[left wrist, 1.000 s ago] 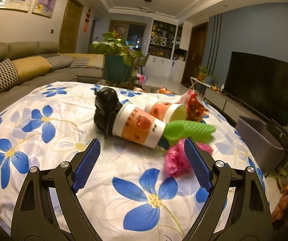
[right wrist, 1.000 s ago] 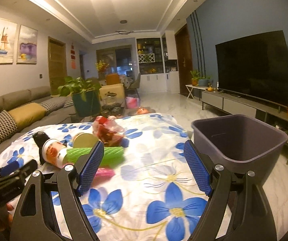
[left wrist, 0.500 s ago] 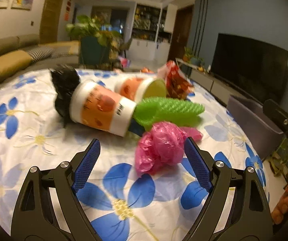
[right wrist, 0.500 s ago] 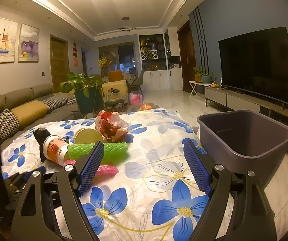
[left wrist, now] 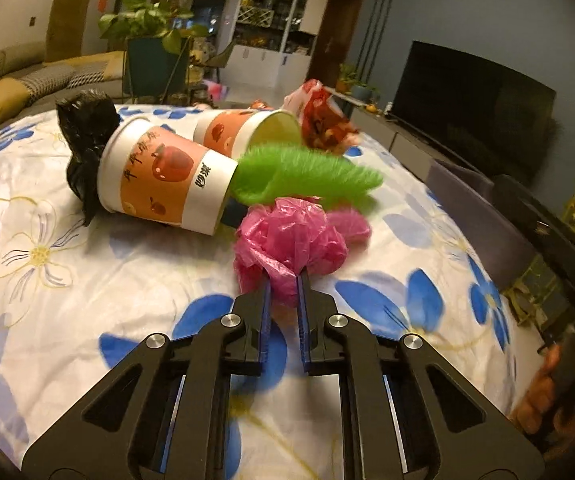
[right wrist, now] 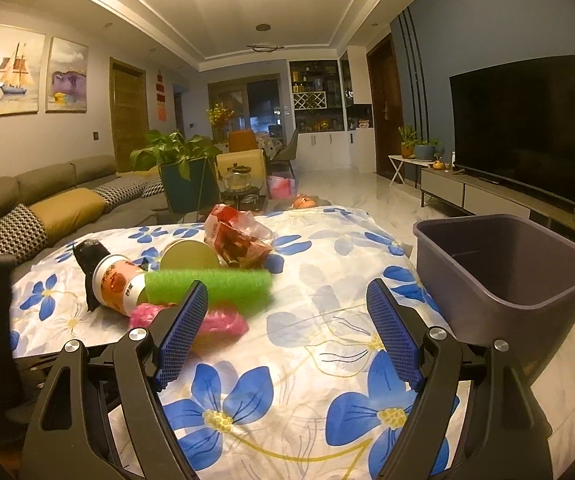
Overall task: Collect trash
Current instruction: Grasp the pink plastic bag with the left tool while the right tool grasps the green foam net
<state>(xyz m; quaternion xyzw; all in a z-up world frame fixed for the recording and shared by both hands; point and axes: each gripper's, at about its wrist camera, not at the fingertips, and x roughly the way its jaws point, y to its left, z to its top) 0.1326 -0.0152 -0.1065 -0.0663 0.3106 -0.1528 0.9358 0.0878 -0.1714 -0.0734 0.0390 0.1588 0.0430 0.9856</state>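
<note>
On the flowered tablecloth (left wrist: 87, 280) lies a pile of trash. My left gripper (left wrist: 283, 280) has its jaws closing, and its blue pads pinch the near edge of a crumpled pink plastic bag (left wrist: 291, 240). Behind the bag lie a tipped paper cup (left wrist: 167, 176), a second cup (left wrist: 247, 128), a green foam net (left wrist: 307, 176), a black bag (left wrist: 83, 136) and a red snack wrapper (left wrist: 323, 120). My right gripper (right wrist: 287, 292) hovers open over the cloth with nothing between its fingers. The pink bag (right wrist: 223, 322) shows just past its left finger.
A purple-grey bin (right wrist: 503, 264) stands beside the table's right edge, open at the top. A sofa (right wrist: 27, 208) runs along the left, a potted plant (right wrist: 179, 168) stands behind the table, and a TV (right wrist: 527, 128) on a low cabinet lines the right wall.
My left gripper moved forward and tipped down to the pink bag, then its jaws went from wide open to pinched on the bag. The right gripper stayed put and open.
</note>
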